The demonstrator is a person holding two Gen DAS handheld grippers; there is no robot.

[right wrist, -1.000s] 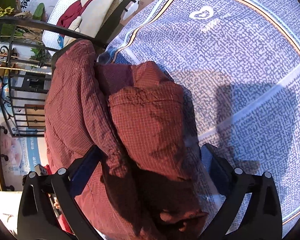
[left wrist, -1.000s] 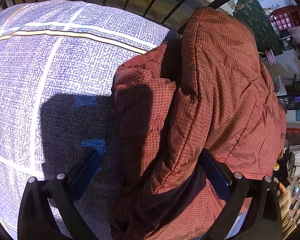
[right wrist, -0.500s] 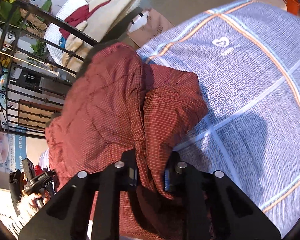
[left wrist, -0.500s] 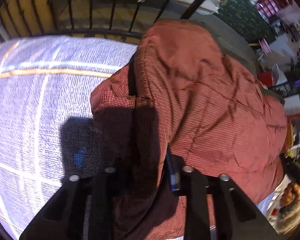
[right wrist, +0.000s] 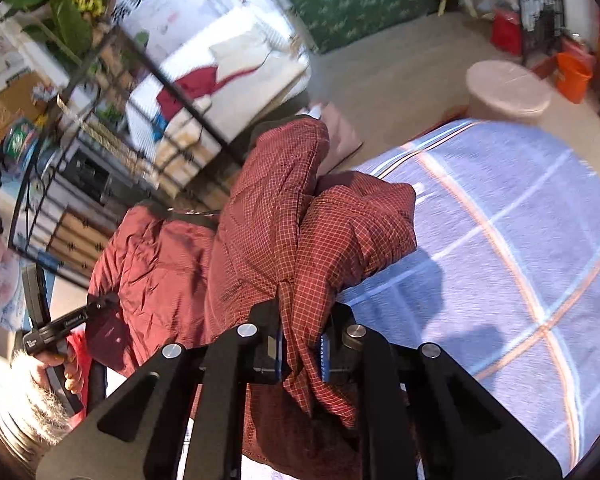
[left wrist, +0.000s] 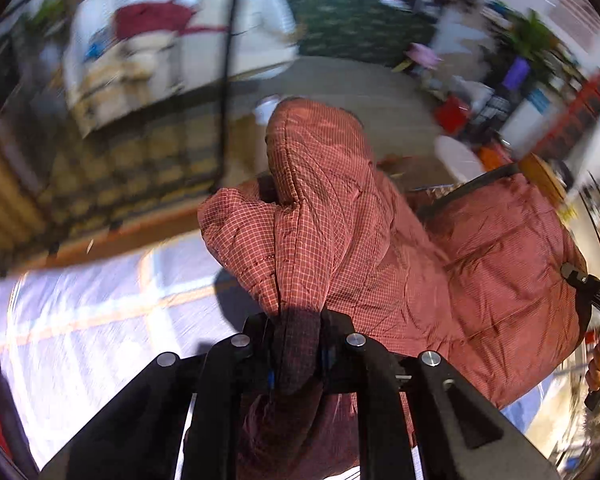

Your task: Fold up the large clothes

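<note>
The left gripper point(left wrist: 298, 350) has its jaws drawn narrow, pinching a bunched fold of the red checked quilted jacket point(left wrist: 340, 240). The right gripper point(right wrist: 300, 350) is likewise nearly closed, clamped on another gathered fold of the jacket point(right wrist: 284, 232). The garment is raised in a hump above the blue plaid bedsheet point(right wrist: 500, 240), its bulk running away from both grippers toward the black metal bed rail point(right wrist: 172, 92) and draping past the bed's edge.

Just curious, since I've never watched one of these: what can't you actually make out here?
- Left wrist view: background room, motion-blurred.
- Both views: the red quilted jacket bunches over itself, hiding its sleeves and lower hem.
- Pads of both tongs: buried in fabric.
- Bedsheet: partly covered by the jacket.
</note>
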